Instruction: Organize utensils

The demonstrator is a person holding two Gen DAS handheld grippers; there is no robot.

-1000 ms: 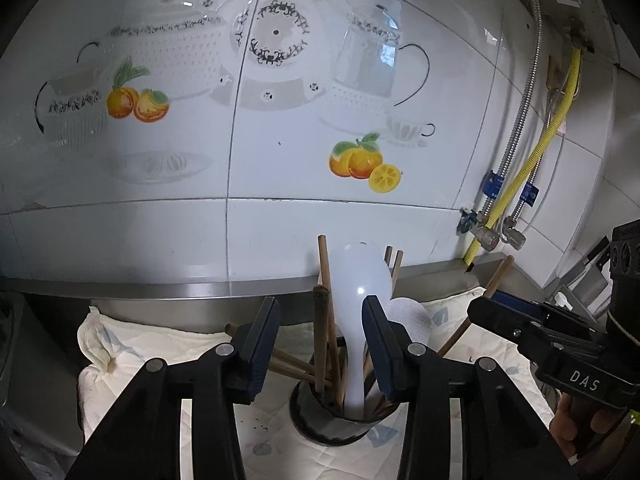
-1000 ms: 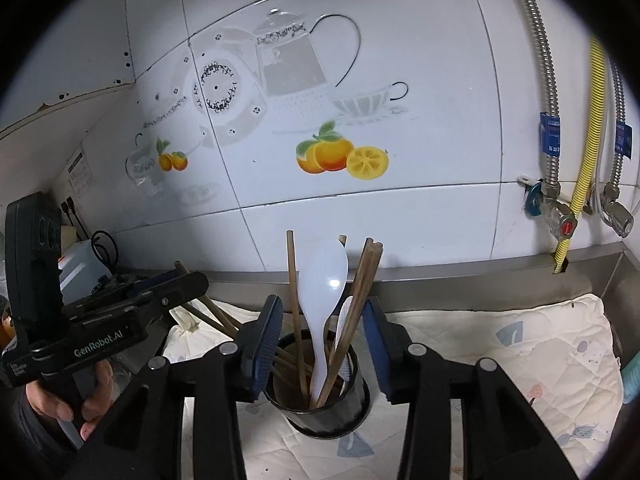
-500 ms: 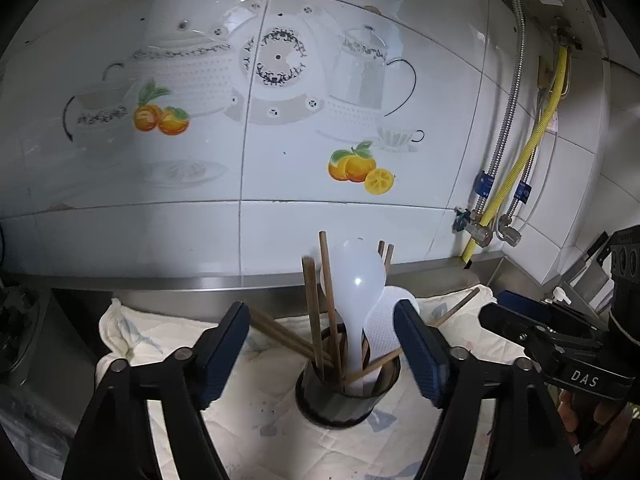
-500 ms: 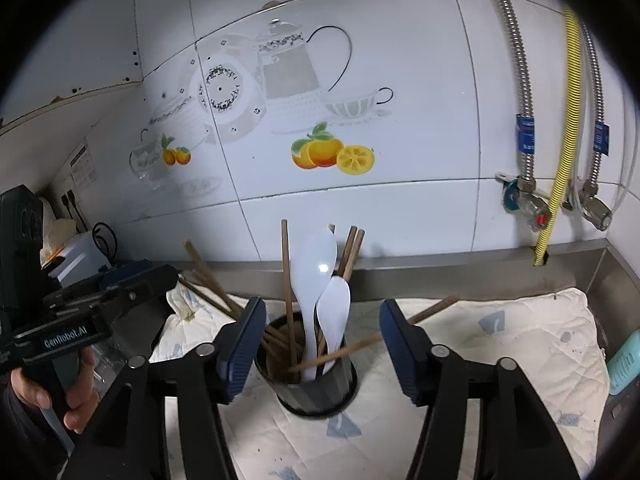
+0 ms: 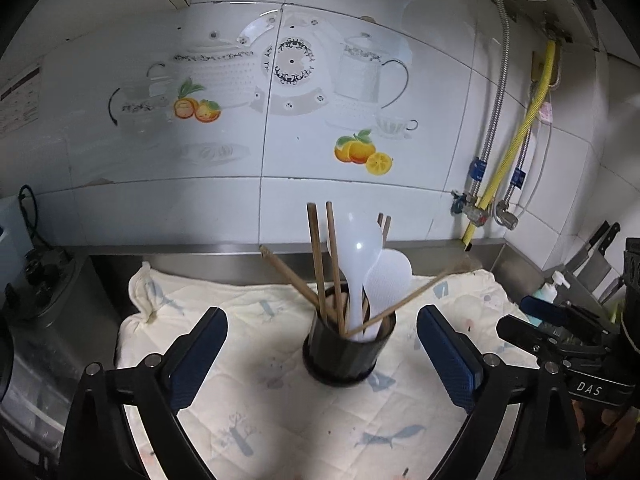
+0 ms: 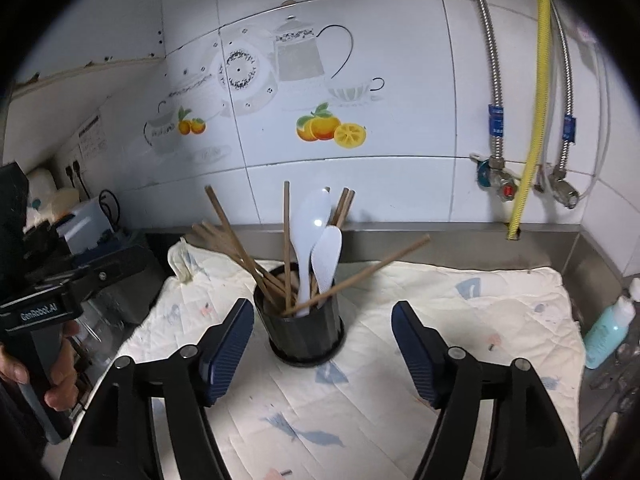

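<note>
A dark ribbed utensil cup [image 5: 344,354] [image 6: 306,332] stands on a cream quilted cloth [image 5: 280,420] [image 6: 420,400]. It holds several brown chopsticks [image 5: 318,264] [image 6: 286,240] and two white spoons [image 5: 358,256] [image 6: 310,232]. One chopstick [image 6: 360,276] leans far out to the right. My left gripper [image 5: 322,354] is open and empty, a little short of the cup. My right gripper [image 6: 322,338] is open and empty too, with the cup between and beyond its fingers. The right gripper also shows at the right edge of the left wrist view [image 5: 560,332].
A tiled wall with teapot and orange prints stands right behind the counter. Pipes and a yellow hose [image 6: 528,120] run down at the right. A teal bottle [image 6: 608,332] stands at the right edge. Knives [image 5: 596,256] hang at the far right. Appliances [image 6: 80,220] crowd the left.
Both grippers opened wide and drew back from the cup. The chopsticks and spoon they were closed around now stand loose in the cup; one chopstick fell to lean right.
</note>
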